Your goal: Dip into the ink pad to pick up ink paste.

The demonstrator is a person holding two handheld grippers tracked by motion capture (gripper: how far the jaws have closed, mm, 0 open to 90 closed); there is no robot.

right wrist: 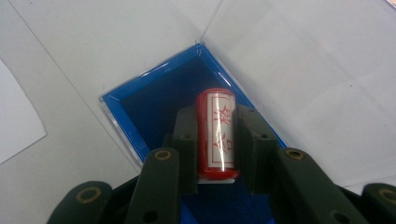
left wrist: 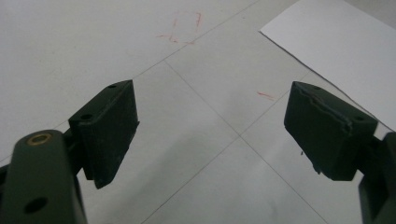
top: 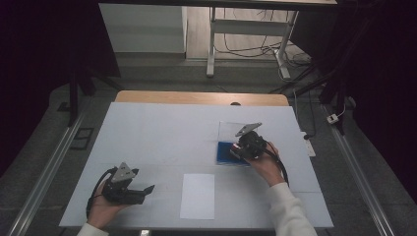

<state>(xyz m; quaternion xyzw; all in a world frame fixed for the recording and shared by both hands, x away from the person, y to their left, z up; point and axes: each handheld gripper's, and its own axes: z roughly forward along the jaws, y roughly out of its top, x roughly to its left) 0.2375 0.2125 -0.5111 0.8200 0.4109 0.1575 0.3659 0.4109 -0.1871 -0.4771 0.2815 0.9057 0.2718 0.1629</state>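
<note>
A red cylinder (right wrist: 216,133) with a white label of red characters lies between the jaws of my right gripper (right wrist: 216,116), which is shut on it. It hangs over a blue-lined box (right wrist: 154,100) whose clear lid (top: 232,131) lies open behind it. In the high view my right gripper (top: 242,149) sits over the blue box (top: 223,152) at mid-right of the table. My left gripper (top: 147,189) rests near the front left, its jaws wide open over bare table, with nothing between its pads (left wrist: 112,130).
A white sheet of paper (top: 197,195) lies near the front edge between the two hands and shows as paper (left wrist: 336,42) in the left gripper view. Faint red pen marks (left wrist: 184,28) are on the table cover. A metal frame (top: 246,34) stands beyond the table.
</note>
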